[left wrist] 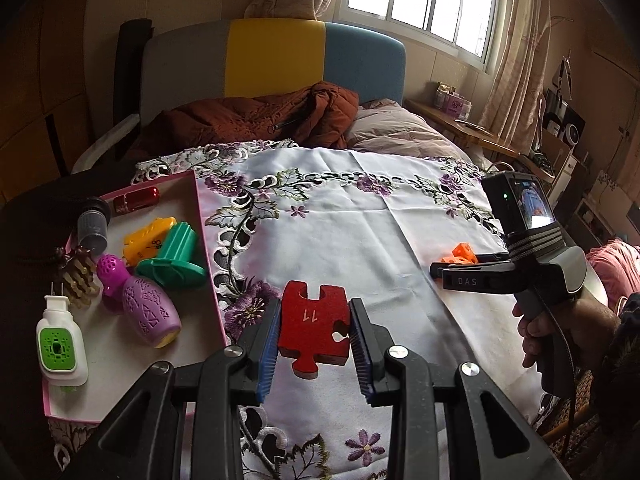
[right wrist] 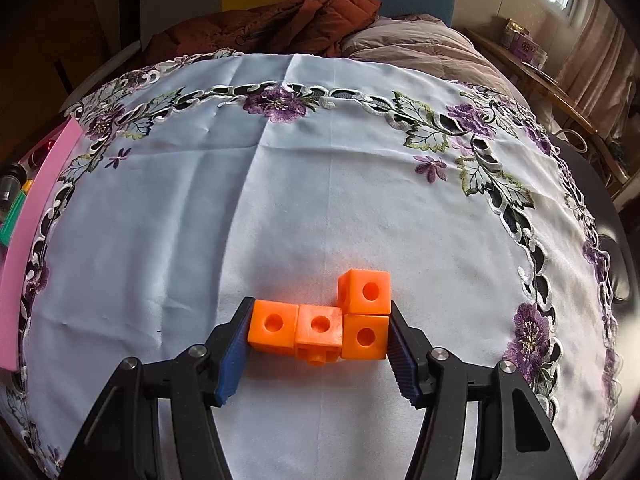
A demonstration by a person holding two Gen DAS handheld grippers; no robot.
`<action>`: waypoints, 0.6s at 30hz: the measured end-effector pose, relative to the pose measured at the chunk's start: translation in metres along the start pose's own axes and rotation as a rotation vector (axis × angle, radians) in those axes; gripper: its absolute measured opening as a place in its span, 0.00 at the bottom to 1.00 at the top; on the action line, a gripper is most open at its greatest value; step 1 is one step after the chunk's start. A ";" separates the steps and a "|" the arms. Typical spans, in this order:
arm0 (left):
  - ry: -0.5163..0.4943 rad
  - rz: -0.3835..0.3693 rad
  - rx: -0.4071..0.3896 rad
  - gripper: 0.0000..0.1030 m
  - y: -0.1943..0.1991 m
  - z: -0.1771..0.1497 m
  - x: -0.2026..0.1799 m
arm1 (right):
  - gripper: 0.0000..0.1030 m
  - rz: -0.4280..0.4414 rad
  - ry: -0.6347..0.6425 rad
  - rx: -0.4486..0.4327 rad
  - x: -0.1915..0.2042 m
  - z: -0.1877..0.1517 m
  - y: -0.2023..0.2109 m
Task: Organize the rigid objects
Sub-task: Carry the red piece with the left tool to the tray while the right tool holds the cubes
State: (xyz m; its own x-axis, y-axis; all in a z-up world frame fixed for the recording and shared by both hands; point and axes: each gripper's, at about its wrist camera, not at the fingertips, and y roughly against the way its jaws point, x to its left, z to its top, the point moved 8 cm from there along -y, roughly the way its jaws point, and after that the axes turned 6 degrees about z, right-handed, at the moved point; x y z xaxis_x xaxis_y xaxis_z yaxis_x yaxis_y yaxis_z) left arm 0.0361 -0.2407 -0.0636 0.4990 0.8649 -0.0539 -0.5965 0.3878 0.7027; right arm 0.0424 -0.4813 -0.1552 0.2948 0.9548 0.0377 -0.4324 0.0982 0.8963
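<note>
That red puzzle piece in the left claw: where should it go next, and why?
Probably a short carry to the left, over the pink tray, then open. The left claw is shut on the red puzzle piece, clear of the cloth, and the tray already holds the other collected items, such as the green stand and purple bottle, with bare floor left near its front edge.

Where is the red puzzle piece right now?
The red puzzle piece is pinched in the left gripper, above the flowery tablecloth, just right of the pink tray in the left wrist view.
</note>
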 end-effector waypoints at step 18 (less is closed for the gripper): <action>0.256 0.124 0.007 0.31 0.032 -0.014 0.124 | 0.59 -0.013 0.025 0.000 0.000 0.000 0.001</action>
State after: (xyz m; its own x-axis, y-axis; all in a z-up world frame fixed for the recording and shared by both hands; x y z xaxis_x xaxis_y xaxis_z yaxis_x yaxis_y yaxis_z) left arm 0.0701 -0.1165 -0.0582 0.2465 0.9584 -0.1439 -0.6386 0.2724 0.7197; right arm 0.0417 -0.4813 -0.1542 0.2791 0.9601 0.0149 -0.4290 0.1108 0.8965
